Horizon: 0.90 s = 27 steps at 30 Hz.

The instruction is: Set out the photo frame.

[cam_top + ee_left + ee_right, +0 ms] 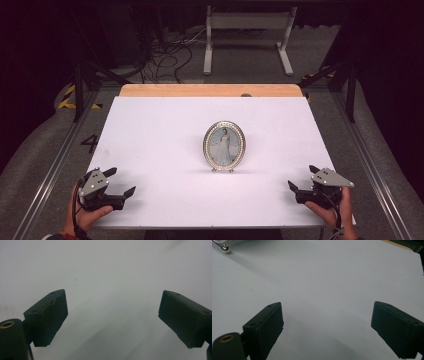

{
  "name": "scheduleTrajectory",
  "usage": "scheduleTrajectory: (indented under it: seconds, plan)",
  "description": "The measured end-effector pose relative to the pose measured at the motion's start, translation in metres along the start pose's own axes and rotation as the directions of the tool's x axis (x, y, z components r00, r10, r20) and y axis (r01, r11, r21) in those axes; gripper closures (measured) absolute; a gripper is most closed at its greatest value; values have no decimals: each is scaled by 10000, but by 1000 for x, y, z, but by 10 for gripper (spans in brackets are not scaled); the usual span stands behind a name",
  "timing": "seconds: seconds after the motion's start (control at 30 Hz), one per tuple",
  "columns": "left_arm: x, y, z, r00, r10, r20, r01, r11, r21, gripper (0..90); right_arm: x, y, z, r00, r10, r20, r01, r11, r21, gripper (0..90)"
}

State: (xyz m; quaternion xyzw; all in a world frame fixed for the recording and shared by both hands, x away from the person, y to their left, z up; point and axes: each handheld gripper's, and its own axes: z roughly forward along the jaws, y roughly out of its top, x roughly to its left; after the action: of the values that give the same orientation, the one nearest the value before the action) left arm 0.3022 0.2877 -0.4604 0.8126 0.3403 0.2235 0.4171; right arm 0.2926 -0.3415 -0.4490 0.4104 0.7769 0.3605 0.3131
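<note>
Oval frame upright mid-bench, long axis vertical; L tool & R tool both released, flanking it, roughly equidistant.

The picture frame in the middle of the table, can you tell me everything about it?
The picture frame is oval, with a silvery, beaded-looking rim. It holds a picture of a person in a long pale dress. It stands upright on small feet near the middle of the white table, facing the person. Nothing but the table touches it; both open grippers wait far off.
</note>
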Motion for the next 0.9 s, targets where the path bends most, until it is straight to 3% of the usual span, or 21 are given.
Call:
scheduleTrajectory:
  seconds: [0.9]
  plan:
    - [-2, 3, 1, 10000, 97, 5, -97, 9999, -65, 91, -1, -1, 3, 10000, 76, 43, -77, 9999, 95, 105]
